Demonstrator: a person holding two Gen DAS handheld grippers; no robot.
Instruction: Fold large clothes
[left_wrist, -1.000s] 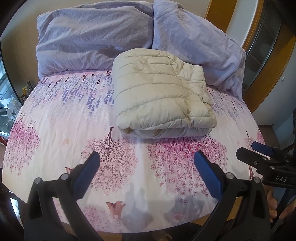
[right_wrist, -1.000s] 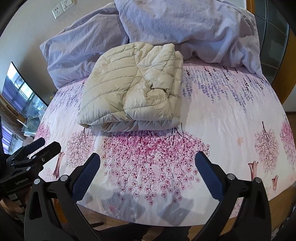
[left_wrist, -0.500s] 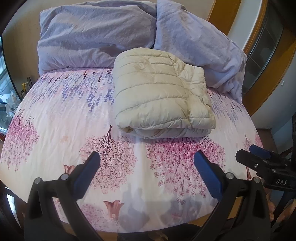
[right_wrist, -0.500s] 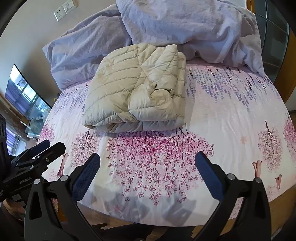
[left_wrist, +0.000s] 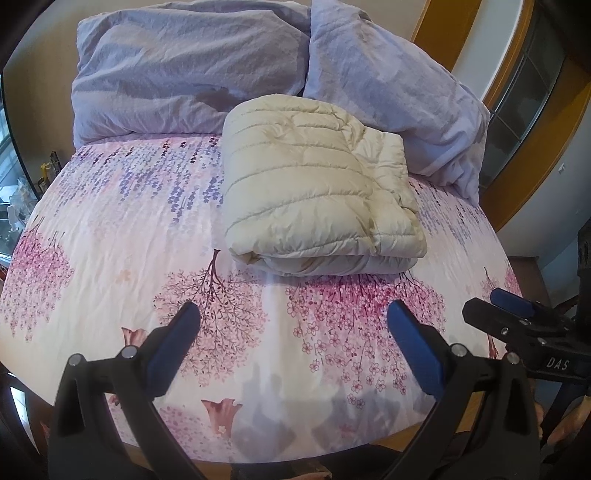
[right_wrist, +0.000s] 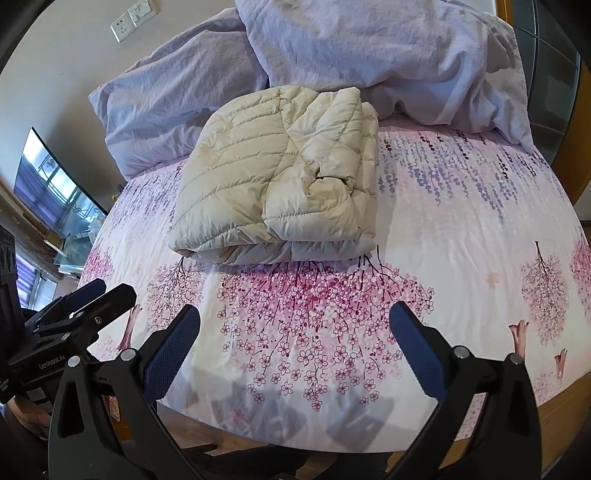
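A cream quilted puffer jacket (left_wrist: 317, 188) lies folded into a thick rectangular bundle on the floral bed sheet (left_wrist: 110, 236); it also shows in the right wrist view (right_wrist: 280, 184). My left gripper (left_wrist: 295, 347) is open and empty, held over the near edge of the bed, well short of the jacket. My right gripper (right_wrist: 295, 347) is open and empty, also near the bed's front edge. Each gripper shows at the side of the other's view: the right gripper (left_wrist: 517, 325) and the left gripper (right_wrist: 77, 310).
A crumpled lavender duvet (left_wrist: 192, 66) and pillow (left_wrist: 399, 88) are piled behind the jacket at the head of the bed. A wooden door frame (left_wrist: 532, 155) stands at the right. A window (right_wrist: 51, 192) and a wall socket (right_wrist: 129, 22) are at the left.
Both grippers have drawn back and risen slightly from the bed; the jacket sits a little farther off in both views. The jacket has not moved on the sheet.
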